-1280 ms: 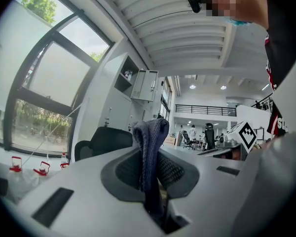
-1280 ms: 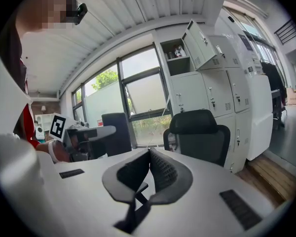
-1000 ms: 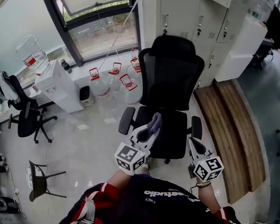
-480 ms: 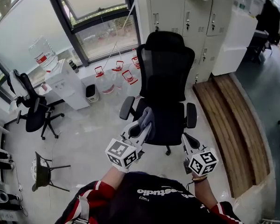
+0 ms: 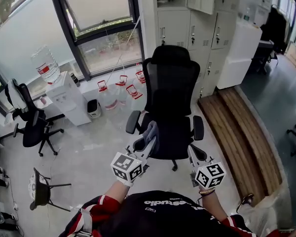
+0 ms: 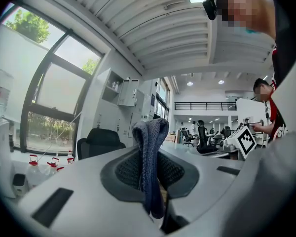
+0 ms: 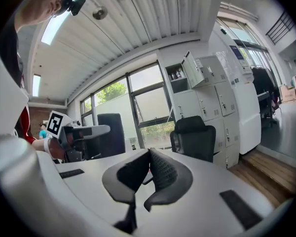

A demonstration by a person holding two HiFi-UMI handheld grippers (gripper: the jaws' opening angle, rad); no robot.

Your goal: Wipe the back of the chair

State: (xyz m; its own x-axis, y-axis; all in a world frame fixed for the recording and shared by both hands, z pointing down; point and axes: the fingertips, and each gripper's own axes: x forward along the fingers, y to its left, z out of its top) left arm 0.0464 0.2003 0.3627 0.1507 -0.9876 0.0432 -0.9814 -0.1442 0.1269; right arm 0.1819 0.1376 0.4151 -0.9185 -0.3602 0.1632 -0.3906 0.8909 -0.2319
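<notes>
The black mesh-backed office chair [image 5: 171, 80] faces me in the middle of the head view, its seat [image 5: 173, 132] just beyond my hands. My left gripper [image 5: 147, 138] is shut on a grey-blue cloth [image 5: 151, 129], held in front of the seat's left side. In the left gripper view the cloth [image 6: 150, 132] stands up between the jaws of the left gripper [image 6: 148, 158], with the chair [image 6: 99, 141] far off to the left. My right gripper [image 5: 191, 150] hovers near the chair's right armrest, shut with nothing in it. In the right gripper view its pads [image 7: 160, 171] meet and the chair [image 7: 193, 138] stands beyond them.
Several water jugs [image 5: 119, 87] and a white water dispenser [image 5: 65, 97] stand under the window. Another black chair [image 5: 32, 118] is at the left, a small stool [image 5: 39, 191] at the lower left. Grey lockers [image 5: 197, 14] are behind the chair, and a wooden platform [image 5: 237, 125] lies at the right.
The view has drawn back and lifted, so the chair looks smaller and farther off. Both grippers stay low in front of me, the left still holding the cloth.
</notes>
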